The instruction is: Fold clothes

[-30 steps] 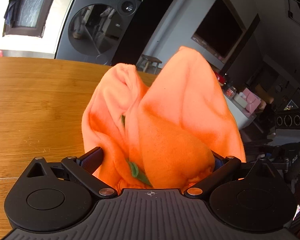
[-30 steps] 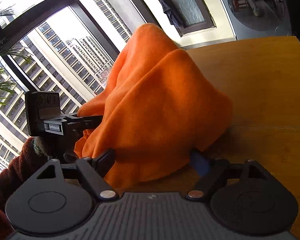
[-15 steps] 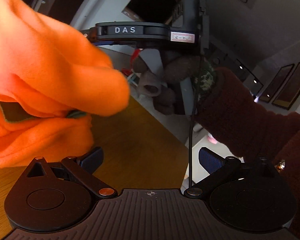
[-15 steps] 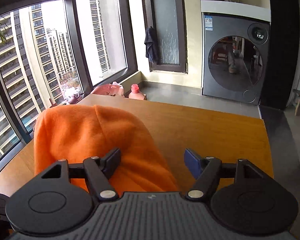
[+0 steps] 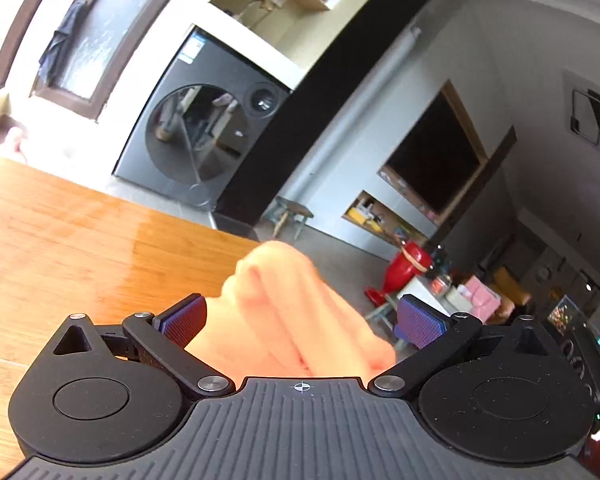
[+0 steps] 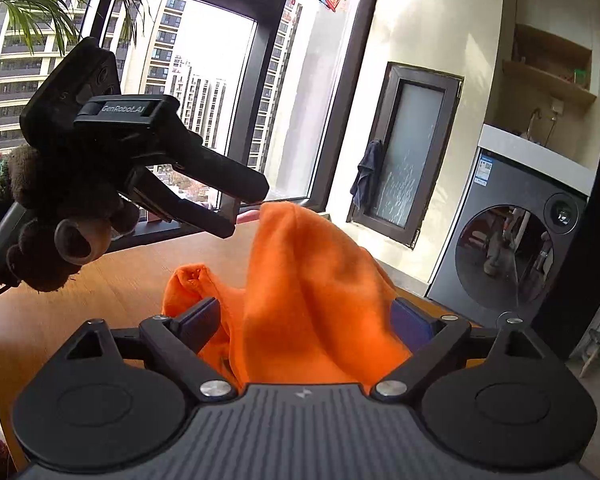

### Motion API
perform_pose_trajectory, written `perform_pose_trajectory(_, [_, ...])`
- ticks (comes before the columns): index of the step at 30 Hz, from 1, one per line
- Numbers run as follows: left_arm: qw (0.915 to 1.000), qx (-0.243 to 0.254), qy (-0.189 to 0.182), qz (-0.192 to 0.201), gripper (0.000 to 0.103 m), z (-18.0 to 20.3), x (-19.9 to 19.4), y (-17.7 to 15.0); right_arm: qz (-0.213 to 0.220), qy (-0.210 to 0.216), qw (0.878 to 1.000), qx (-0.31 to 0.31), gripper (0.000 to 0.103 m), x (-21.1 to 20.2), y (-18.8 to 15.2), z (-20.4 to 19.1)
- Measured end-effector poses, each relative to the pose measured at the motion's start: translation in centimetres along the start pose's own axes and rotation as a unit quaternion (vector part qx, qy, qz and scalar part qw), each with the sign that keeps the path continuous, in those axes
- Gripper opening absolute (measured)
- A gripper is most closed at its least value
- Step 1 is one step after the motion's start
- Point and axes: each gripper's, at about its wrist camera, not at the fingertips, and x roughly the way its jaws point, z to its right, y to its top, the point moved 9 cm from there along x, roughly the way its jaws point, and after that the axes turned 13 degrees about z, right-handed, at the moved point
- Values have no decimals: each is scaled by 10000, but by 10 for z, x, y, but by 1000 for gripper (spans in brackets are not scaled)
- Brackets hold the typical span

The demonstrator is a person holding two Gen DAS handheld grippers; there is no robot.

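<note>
An orange fleece garment [image 6: 312, 292] is bunched in a tall heap on the wooden table [image 6: 100, 300]. It rises between the wide-apart fingers of my right gripper [image 6: 306, 318], which is open. My left gripper [image 6: 244, 208] hangs at the upper left of the right wrist view, held by a hand in a brown fuzzy glove [image 6: 60, 208], with its tips close to the garment's peak. In the left wrist view my left gripper [image 5: 302, 322] stands open, and a blurred, washed-out fold of the garment [image 5: 292, 312] lies between its blue pads [image 5: 184, 322].
A grey washing machine [image 5: 204, 136] stands beyond the table's far edge, also seen as the washing machine [image 6: 512, 256] at right. A small stool [image 5: 288, 216] and a red object [image 5: 408, 264] are on the floor past the table [image 5: 60, 232]. Large windows [image 6: 204, 92] are on the left.
My left gripper has let go of the garment and swung round, now facing the washing machine with the cloth loose between its fingers. The right view has tilted up; the left gripper now shows in it.
</note>
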Motion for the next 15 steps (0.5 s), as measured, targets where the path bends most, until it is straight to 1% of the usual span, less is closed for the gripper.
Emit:
perform_pose_trajectory(2, [9998,-146,129,-104,103,-13,2,-3,-156,-160,9997,-51,92,12,-12,-5])
perform_pose_trajectory(3, [9994,-222,189,-189,103,-20,1,-3,-245,-294,9992,-150,92,18,-19,-6])
perform_pose_trajectory(4, [9991,-247,171,-301,103,-26,0,-8,-298,-506,9976,-376,92,24,-26,-3])
perform_pose_trajectory(6, [9983,-154,-63,-564,103,-30,-2,-17,-323,-961,9911,-865,92,31,-34,6])
perform_pose_trajectory(7, [9976,-3,-212,-666,103,-26,-5,-23,-343,-1167,9872,-1028,92,35,-38,12])
perform_pose_trajectory(9, [9945,395,-487,-837,103,-16,-12,-37,-406,-1343,9872,-757,92,41,-40,32])
perform_pose_trajectory(10, [9923,622,-568,-910,103,-10,-11,-44,-432,-1394,9877,-563,90,41,-41,41])
perform_pose_trajectory(11, [9897,780,-633,-1015,103,-7,-12,-50,-458,-1443,9878,-369,84,41,-41,50])
perform_pose_trajectory(13, [9843,990,-738,-1257,103,-2,-13,-62,-470,-1481,9878,-81,29,40,-39,64])
perform_pose_trajectory(14, [9821,1025,-745,-1393,103,-2,-15,-70,-361,-1325,9903,-228,25,37,-28,57])
perform_pose_trajectory(15, [9806,1049,-689,-1506,103,-4,-18,-81,-252,-1168,9921,-376,16,33,-17,49])
